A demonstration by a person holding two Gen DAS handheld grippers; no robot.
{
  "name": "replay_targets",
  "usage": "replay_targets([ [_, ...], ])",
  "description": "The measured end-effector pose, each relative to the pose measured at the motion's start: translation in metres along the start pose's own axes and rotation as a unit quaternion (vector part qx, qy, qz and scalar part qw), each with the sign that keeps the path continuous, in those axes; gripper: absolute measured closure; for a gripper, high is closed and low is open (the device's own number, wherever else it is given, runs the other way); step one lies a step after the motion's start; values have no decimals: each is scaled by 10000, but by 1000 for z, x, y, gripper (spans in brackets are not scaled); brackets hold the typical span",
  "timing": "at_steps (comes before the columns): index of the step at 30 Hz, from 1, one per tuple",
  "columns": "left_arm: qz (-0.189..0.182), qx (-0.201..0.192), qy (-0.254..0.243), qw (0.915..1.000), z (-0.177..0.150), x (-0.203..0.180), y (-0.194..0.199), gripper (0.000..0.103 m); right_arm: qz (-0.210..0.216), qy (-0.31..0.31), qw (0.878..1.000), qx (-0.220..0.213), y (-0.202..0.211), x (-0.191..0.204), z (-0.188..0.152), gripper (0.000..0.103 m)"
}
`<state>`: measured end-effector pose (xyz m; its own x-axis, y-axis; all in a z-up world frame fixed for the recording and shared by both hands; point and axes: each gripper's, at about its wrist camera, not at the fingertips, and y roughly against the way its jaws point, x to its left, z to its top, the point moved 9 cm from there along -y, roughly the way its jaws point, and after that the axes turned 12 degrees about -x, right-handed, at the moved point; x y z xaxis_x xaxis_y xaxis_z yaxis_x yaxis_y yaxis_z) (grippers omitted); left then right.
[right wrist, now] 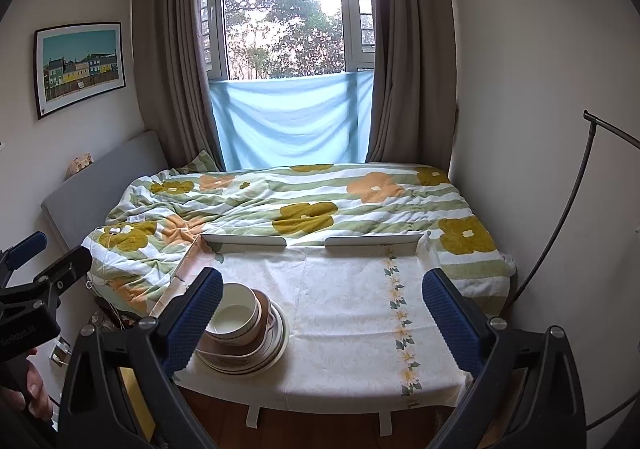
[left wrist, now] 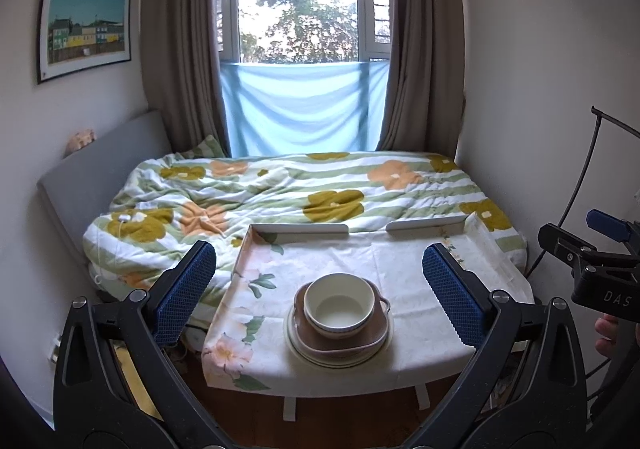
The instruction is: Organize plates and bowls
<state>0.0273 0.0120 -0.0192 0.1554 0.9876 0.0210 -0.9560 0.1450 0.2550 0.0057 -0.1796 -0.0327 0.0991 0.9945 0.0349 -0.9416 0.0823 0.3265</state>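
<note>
Apparently the sorting looks done or near it: the cream bowl [left wrist: 339,303] sits nested in a brown dish [left wrist: 340,333] atop stacked plates [left wrist: 304,349] on the desk [left wrist: 420,289]. That stack lies straight ahead between the left hand-held gripper [left wrist: 320,289] fingers and ahead-left of the right hand-held gripper [right wrist: 322,315]; both stand wide apart, empty.

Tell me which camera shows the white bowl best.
The left wrist view: the white bowl sits centred and unobstructed atop the stacked plates. In the right wrist view, a finger of the right claw covers its left side.
</note>
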Motion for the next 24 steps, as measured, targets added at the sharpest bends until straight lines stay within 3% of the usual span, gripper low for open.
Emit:
replay_targets([
  [24, 61, -22, -52, 10000, 2, 6, 4, 0, -50, -17, 10000, 28, -2, -2, 0, 4],
])
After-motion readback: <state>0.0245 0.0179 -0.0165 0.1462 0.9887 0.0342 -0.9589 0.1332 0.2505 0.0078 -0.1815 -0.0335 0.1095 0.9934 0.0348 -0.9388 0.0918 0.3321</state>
